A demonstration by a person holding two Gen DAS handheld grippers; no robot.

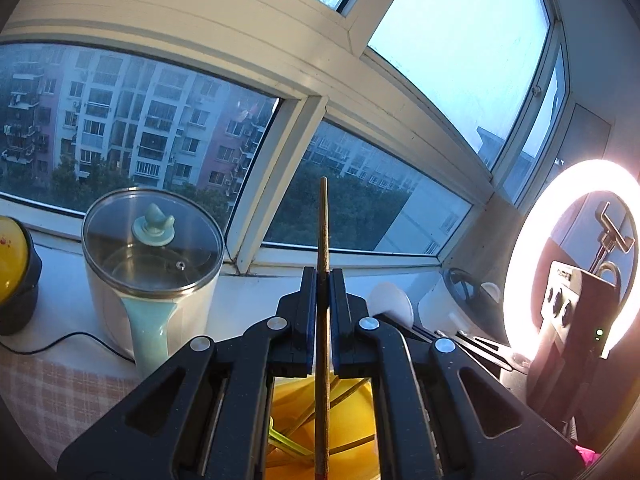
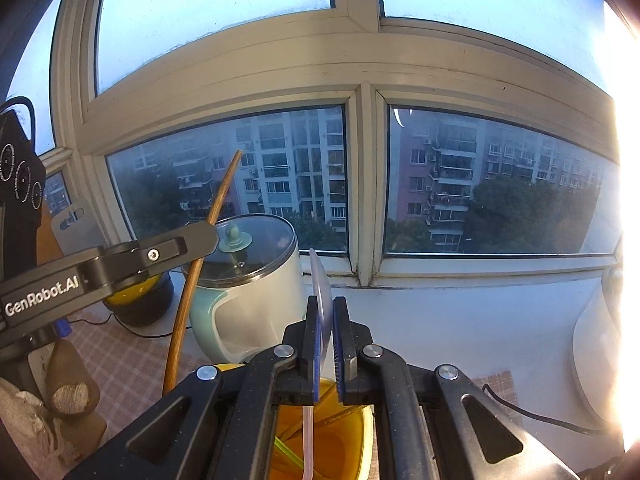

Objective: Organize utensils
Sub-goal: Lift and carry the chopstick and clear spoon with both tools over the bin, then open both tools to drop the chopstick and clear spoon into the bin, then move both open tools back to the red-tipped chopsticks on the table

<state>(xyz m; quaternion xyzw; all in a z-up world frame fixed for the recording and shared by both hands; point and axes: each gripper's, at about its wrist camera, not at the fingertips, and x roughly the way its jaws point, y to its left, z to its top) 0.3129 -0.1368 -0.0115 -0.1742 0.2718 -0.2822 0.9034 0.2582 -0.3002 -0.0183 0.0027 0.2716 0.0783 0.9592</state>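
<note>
A chopstick (image 1: pixel 322 280) is clamped upright in the left gripper (image 1: pixel 322 280), a clear spoon (image 2: pixel 322 292) (bowl upward) in the right gripper (image 2: pixel 326 320); both are held above a yellow cup (image 2: pixel 340 440) near the pot (image 2: pixel 248 292)

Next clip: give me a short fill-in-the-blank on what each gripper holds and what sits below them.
The left gripper is shut on a wooden ____.
The right gripper is shut on a clear plastic ____.
Below both grippers sits a container coloured ____.
The electric pot by the window has a lid made of ____.

Missing words: chopstick; spoon; yellow; glass
</note>
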